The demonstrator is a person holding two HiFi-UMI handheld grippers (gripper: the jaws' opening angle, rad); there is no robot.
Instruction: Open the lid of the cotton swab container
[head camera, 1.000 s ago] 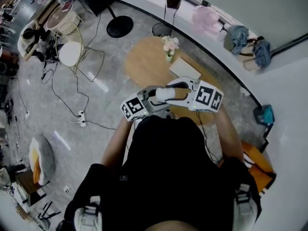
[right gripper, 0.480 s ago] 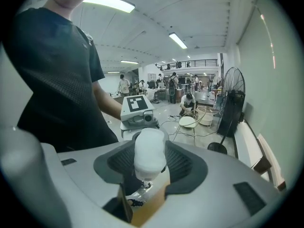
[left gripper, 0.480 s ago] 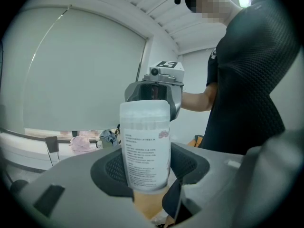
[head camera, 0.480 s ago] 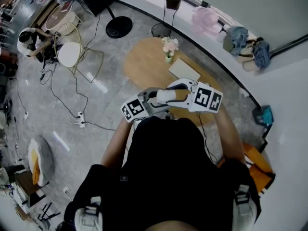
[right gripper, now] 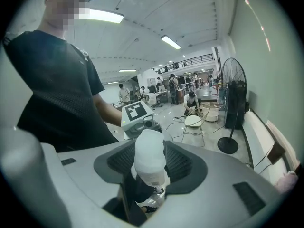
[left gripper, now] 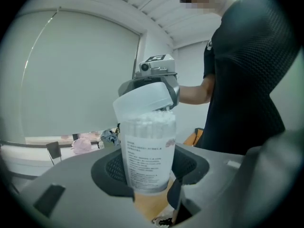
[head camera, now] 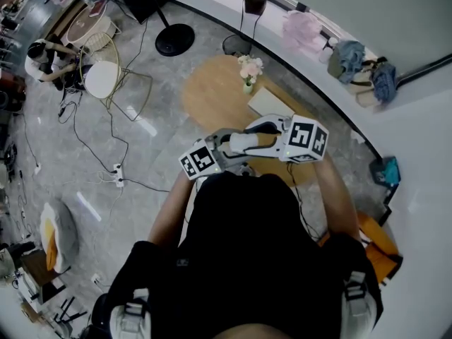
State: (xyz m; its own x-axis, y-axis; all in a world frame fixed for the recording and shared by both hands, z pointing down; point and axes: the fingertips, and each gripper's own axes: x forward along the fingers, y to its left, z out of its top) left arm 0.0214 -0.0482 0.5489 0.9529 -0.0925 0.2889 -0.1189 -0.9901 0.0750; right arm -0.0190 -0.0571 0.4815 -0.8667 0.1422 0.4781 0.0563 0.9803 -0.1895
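Observation:
The cotton swab container (left gripper: 148, 153) is a clear cylinder with a printed label, packed with white swabs. It stands upright between the jaws of my left gripper (left gripper: 149, 177), which is shut on its body. Its translucent lid (left gripper: 144, 102) is tilted up off the rim, so the swab tips show under it. My right gripper (right gripper: 149, 167) is shut on that lid (right gripper: 149, 156) from the opposite side, its jaws easing inward. In the head view both grippers meet at the white container (head camera: 242, 141) in front of the person's chest.
Below the grippers stands a round wooden table (head camera: 212, 97) with a small flower vase (head camera: 248, 69) and a white pad (head camera: 270, 102). A fan base (head camera: 175, 39), a wire chair (head camera: 106, 78) and cables lie on the floor to the left. Several people are far back.
The right gripper's marker cube has shifted slightly upward and turned a little. The left gripper and the container stay almost in place.

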